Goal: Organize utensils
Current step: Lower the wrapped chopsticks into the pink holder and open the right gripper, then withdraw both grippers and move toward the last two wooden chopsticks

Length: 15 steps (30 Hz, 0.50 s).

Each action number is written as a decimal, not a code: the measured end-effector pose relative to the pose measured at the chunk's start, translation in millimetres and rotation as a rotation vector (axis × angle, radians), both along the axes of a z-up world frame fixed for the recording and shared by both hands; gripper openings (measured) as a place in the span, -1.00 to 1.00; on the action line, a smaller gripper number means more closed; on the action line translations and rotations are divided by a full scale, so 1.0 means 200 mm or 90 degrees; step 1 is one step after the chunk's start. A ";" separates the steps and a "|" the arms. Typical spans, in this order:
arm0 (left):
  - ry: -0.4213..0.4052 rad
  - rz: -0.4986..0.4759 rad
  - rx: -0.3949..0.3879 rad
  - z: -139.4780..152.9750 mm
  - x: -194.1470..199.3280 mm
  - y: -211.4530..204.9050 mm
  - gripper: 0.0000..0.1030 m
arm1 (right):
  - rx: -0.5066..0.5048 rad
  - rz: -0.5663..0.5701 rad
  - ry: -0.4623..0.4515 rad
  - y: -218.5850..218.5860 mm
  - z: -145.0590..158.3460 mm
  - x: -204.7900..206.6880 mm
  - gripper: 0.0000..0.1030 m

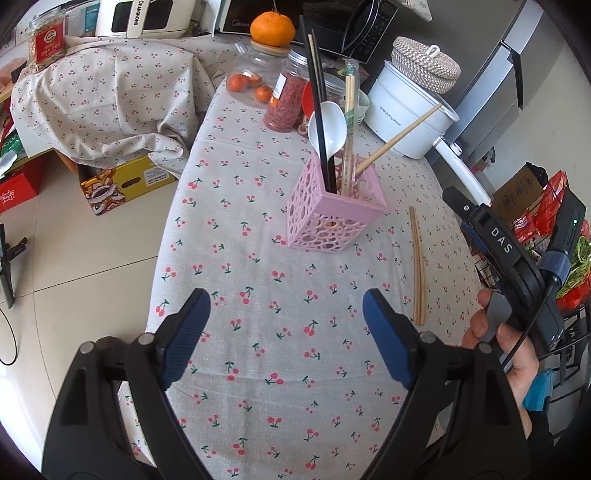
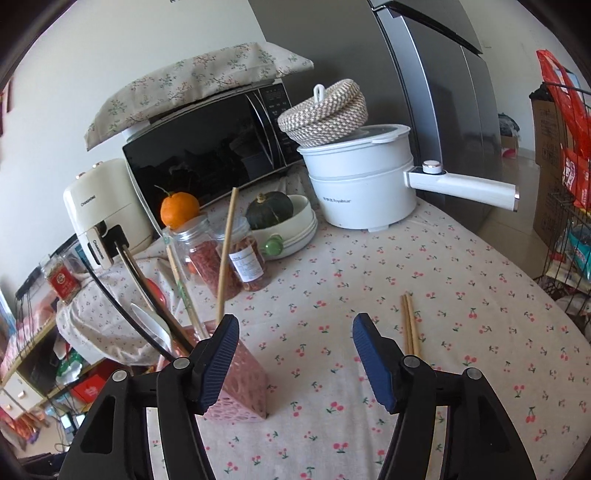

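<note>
A pink perforated holder [image 1: 334,206] stands on the cherry-print tablecloth [image 1: 258,295]. It holds black chopsticks [image 1: 317,92], a white spoon [image 1: 327,127], wrapped chopsticks [image 1: 349,110] and a slanting wooden chopstick [image 1: 399,138]. A pair of wooden chopsticks [image 1: 417,266] lies on the cloth right of the holder. My left gripper [image 1: 286,314] is open and empty, above the cloth in front of the holder. My right gripper [image 2: 293,334] is open and empty; the holder [image 2: 243,384] is behind its left finger and the loose chopsticks [image 2: 410,325] are just beyond its right finger.
Behind the holder stand jars of dried goods [image 1: 286,99], a jar topped with an orange [image 1: 273,27], a white electric pot [image 2: 362,184] with a long handle, a microwave [image 2: 207,147] and a bowl with a squash [image 2: 284,218]. A wire rack of packets [image 2: 569,221] is at right.
</note>
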State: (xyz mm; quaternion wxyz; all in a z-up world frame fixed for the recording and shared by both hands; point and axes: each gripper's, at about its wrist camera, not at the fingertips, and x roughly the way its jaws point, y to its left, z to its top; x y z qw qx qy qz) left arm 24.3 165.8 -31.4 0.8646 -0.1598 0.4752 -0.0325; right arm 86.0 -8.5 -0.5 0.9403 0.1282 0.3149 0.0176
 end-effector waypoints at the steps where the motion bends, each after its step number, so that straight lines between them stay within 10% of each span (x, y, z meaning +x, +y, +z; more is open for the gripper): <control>1: 0.003 -0.003 0.004 0.00 0.01 -0.02 0.67 | -0.002 -0.003 0.016 -0.03 0.00 0.00 0.31; 15: 0.050 -0.056 0.055 -0.09 0.13 -0.31 0.71 | -0.054 -0.005 0.187 -0.40 -0.01 -0.07 0.56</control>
